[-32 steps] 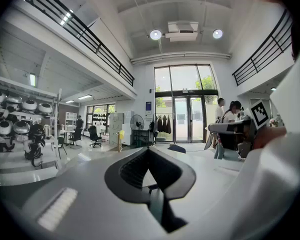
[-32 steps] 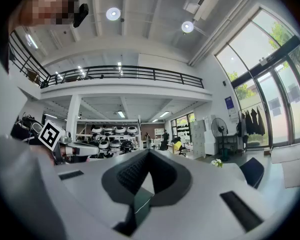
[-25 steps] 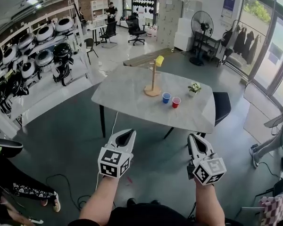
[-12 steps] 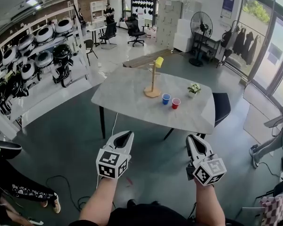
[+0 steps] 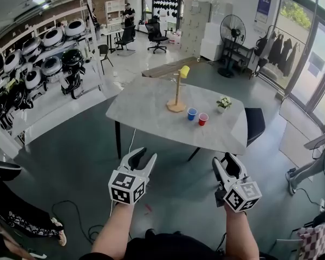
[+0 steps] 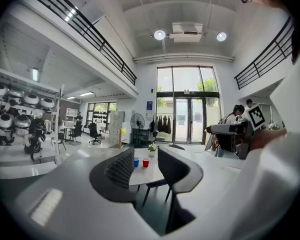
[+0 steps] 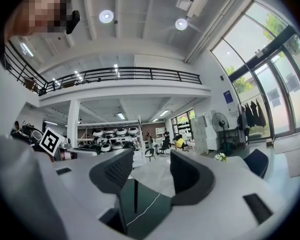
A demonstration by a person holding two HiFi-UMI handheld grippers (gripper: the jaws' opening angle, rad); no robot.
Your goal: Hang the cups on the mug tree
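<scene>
Far ahead, a grey table (image 5: pixel 146 110) bears a wooden mug tree (image 5: pixel 176 93) with a yellow cup (image 5: pixel 184 71) hung at its top. A blue cup (image 5: pixel 192 113) and a red cup (image 5: pixel 203 118) stand upright beside its base. Both grippers hover over the floor, well short of the table. My left gripper (image 5: pixel 144 156) and right gripper (image 5: pixel 225 160) have just been opening, and both are open with nothing between the jaws. In the left gripper view the blue cup (image 6: pixel 136 161) and red cup (image 6: pixel 146 162) show small between the fingers (image 6: pixel 121 168).
A small potted plant (image 5: pixel 223 102) stands on the table right of the cups. A black chair (image 5: pixel 254 121) sits at the table's right side. Shelves of black-and-white machines (image 5: pixel 38 58) line the left. A person's legs (image 5: pixel 21 218) and a floor cable (image 5: pixel 70 207) are at lower left.
Both grippers' jaws have opened from shut. The hands have stayed about where they were.
</scene>
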